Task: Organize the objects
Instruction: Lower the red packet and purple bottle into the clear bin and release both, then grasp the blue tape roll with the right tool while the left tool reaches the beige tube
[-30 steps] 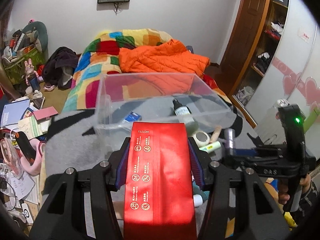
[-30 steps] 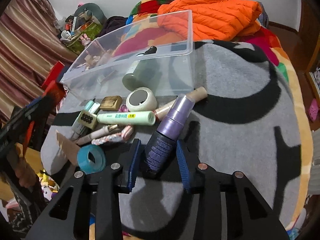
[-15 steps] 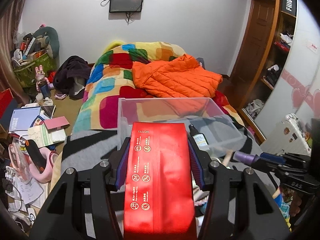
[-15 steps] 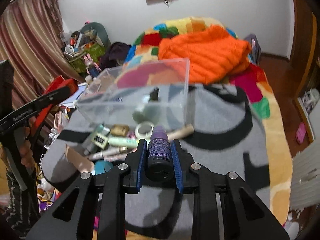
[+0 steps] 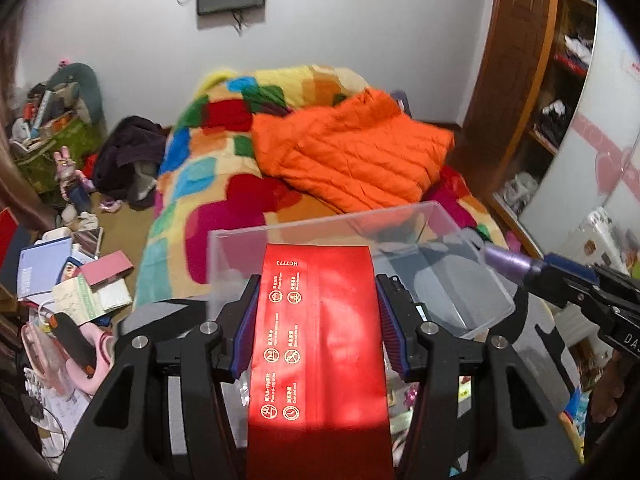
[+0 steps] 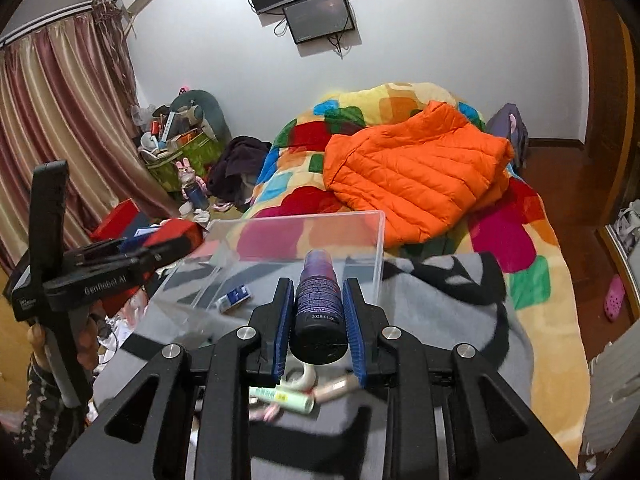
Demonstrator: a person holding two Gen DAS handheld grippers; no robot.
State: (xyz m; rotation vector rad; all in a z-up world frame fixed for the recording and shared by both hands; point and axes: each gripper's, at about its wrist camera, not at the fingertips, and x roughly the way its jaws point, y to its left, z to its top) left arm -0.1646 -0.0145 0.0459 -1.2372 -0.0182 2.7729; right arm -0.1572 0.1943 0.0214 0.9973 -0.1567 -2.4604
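A bed fills the far half of the room, covered by a patchwork blanket in many colours, with an orange puffer jacket spread across it. At the near end a grey-and-black blanket is laid out, and on it a clear plastic bin is standing, open at the top. Inside the bin a small blue-and-white box can be seen lying on the floor of the container.

Next in size, a red pouch with gold print is clamped flat between the blue pads of the left gripper, held up at the bin's near wall. The right gripper is closed on a purple bottle, base towards the camera, cap pointed at the bin; its jaws have just been closing, with the bottle between them. In the left wrist view the bottle's cap is seen reaching over the bin's right corner.

Below the raised bottle, small items are left on the grey blanket: a pale green tube, a beige stick and a white ring-shaped piece, close together.
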